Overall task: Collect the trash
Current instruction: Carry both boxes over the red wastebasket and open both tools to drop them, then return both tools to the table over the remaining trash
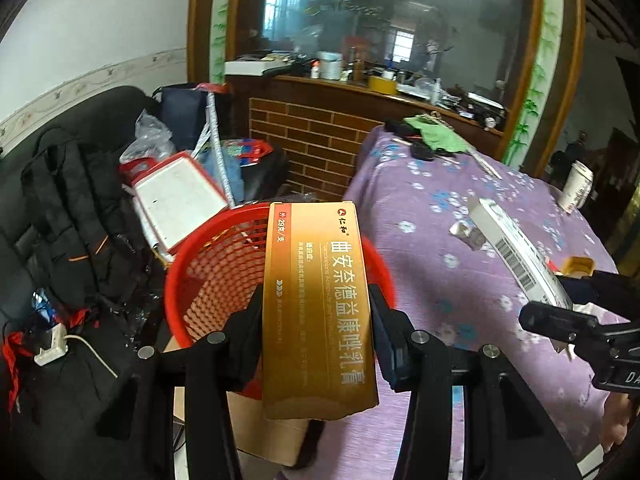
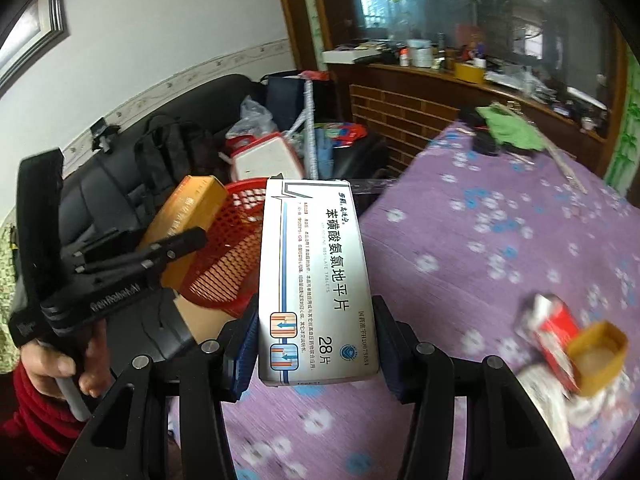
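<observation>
Trash in hand amounts to 2 cartons, 1 per gripper. The left gripper point(image 1: 316, 320) has its fingers point(image 1: 250, 320) pressed against the long sides of 1 gold ointment box point(image 1: 318, 308), which juts forward over the near rim of 1 red mesh basket point(image 1: 208, 276); the basket stands just left of the surface point(image 1: 420, 280), a table under a purple flowered cloth. The right gripper point(image 2: 316, 344) has its fingers point(image 2: 246, 344) clamped on the sides of 1 white tablet box point(image 2: 316, 280), held above the cloth's left edge with the basket behind and to its left. In the right wrist view, the gold box and the left gripper sit over the basket, with a hand point(image 2: 60, 360) in a red sleeve on that gripper's handle. Loose on the cloth in that view lie 1 crumpled red-and-white pack point(image 2: 552, 328) and 1 small yellow open carton point(image 2: 596, 356) touching it, both blurred, plus white scraps beneath that cannot be counted. The left wrist view shows 1 white paper cup point(image 1: 576, 186) near the far right edge and 1 green cloth point(image 1: 436, 134) at the far end. Left of the basket, 1 black backpack point(image 1: 68, 216) rests on a dark sofa.
</observation>
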Demonstrator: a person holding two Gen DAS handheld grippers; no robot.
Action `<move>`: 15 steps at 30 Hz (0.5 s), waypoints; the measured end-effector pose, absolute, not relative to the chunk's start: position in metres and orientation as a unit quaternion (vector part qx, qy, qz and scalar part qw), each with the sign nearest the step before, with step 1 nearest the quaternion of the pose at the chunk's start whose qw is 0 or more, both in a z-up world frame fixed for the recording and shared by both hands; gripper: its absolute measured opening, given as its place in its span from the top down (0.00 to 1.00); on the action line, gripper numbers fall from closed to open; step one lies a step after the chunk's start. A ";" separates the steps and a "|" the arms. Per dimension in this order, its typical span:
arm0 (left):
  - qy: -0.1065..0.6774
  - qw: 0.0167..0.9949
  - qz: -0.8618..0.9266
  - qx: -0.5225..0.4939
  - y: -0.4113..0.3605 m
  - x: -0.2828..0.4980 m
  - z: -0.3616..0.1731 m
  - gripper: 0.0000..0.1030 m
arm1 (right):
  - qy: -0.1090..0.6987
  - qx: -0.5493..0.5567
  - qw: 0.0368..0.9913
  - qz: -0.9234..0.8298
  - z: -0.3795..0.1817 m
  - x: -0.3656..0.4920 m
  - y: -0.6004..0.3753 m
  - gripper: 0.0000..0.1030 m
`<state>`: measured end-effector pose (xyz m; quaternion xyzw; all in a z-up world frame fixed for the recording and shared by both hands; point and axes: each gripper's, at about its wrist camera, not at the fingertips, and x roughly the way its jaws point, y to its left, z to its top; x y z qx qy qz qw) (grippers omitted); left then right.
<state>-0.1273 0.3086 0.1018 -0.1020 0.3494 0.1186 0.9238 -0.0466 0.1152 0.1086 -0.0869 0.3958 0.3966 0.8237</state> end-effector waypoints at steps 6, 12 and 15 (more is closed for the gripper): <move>0.362 0.915 0.136 -0.117 0.338 -0.120 0.085 0.55 | 0.416 -0.069 0.801 0.425 0.101 -0.024 0.164 0.45; 0.366 0.911 0.143 -0.122 0.351 -0.113 0.075 0.54 | 0.433 -0.046 0.787 0.437 0.091 -0.004 0.201 0.45; 0.365 0.910 0.146 -0.135 0.354 -0.114 0.074 0.42 | 0.425 -0.027 0.789 0.443 0.091 0.001 0.204 0.36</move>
